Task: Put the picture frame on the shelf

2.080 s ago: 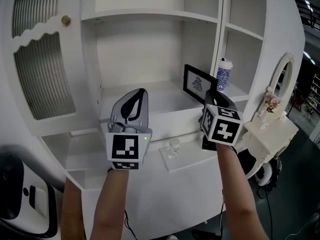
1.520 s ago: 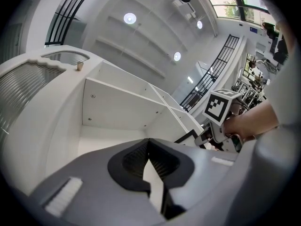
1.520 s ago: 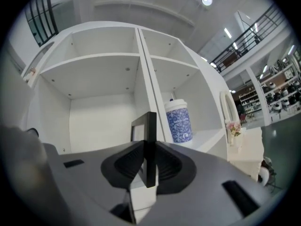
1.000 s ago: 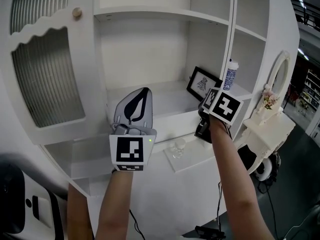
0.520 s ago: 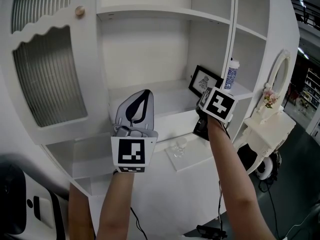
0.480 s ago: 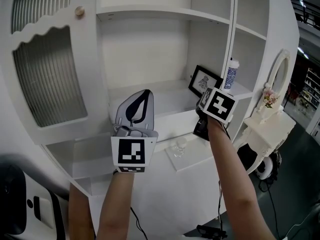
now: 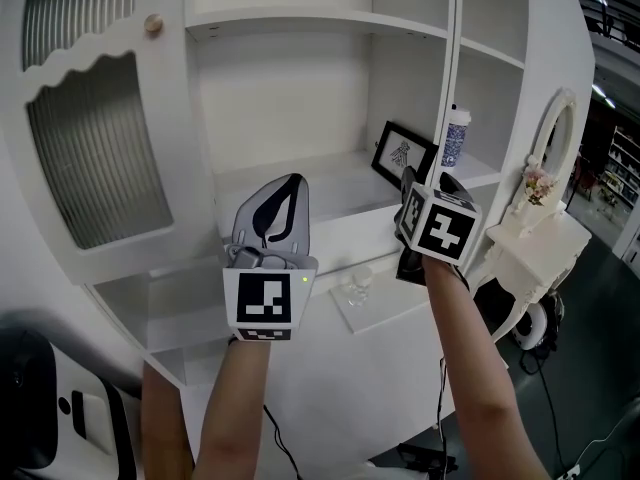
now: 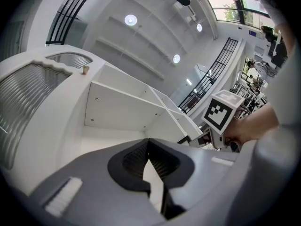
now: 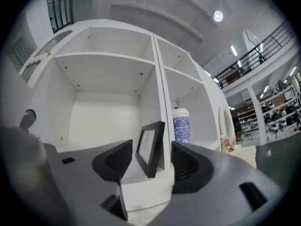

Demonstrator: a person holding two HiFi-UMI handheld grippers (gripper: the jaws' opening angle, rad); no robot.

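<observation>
The black picture frame [image 7: 400, 156] stands upright on the white shelf [image 7: 300, 196], leaning by the divider post; the right gripper view shows its black frame [image 9: 150, 147] edge-on. My right gripper [image 7: 426, 184] is just in front of it. Its jaws have just been opening and now stand wide, and the frame lies beyond them, touching neither pad. In its own view the right gripper [image 9: 150, 163] holds nothing. My left gripper [image 7: 284, 184] hangs in front of the shelf's middle, shut and empty; its own view shows the left gripper [image 8: 149, 143] with tips together.
A blue-patterned bottle [image 7: 455, 138] stands in the compartment right of the divider. A small clear glass [image 7: 355, 290] sits on the ledge below. A ribbed-glass cabinet door [image 7: 90, 138] stands at left. A white side table with flowers [image 7: 540, 183] is at right.
The right gripper has opened wide and drawn back a little from the frame, rolling its cube. The frame stays on the shelf. The left gripper has not moved.
</observation>
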